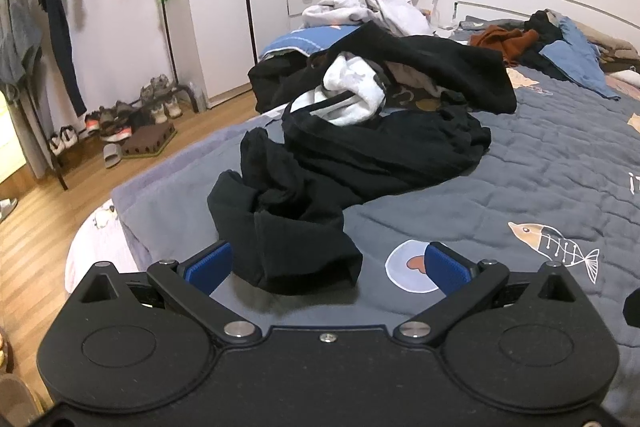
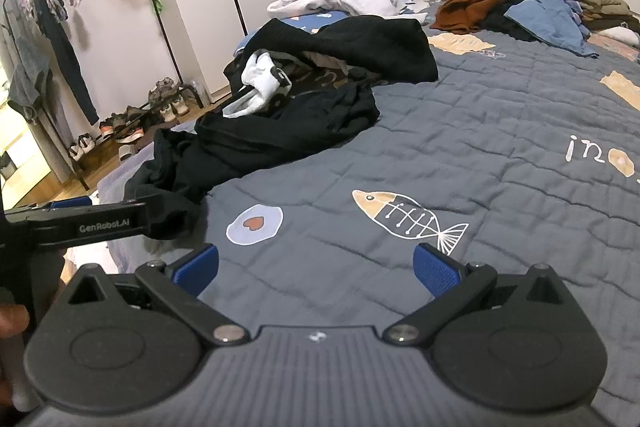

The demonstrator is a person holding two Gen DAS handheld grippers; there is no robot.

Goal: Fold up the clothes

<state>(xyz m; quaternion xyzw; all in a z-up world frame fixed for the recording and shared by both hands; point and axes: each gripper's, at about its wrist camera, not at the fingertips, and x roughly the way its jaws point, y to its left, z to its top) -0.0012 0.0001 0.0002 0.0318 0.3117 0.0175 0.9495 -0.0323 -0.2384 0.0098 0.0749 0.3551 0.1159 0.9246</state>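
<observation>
- holding your left tongs [image 1: 326,267] spread wide, you grip nothing; the blue pads [image 1: 210,263] sit either side of the near end of a black garment [image 1: 304,227], and whether they touch it cannot be told.
- your right tongs [image 2: 316,267] are likewise released, hovering over bare grey quilt [image 2: 460,131] on the bed.
- the black garment trails from just ahead of your left tongs away into a crumpled heap; from your right tongs it lies ahead and to the left [image 2: 256,143].
- a white garment [image 1: 352,99] rests on that heap, further ahead of your left tongs.
- a fish print [image 2: 408,215] lies just ahead of your right tongs, and a heart patch [image 2: 255,223] ahead-left.
- your left tongs' body shows at the left edge of the right wrist view [image 2: 92,223].
- far ahead on the right, a pile of blue and rust-brown clothes [image 2: 532,7].
- off to the far left, a clothes rack [image 1: 80,7] stands over shoes [image 1: 120,123].
</observation>
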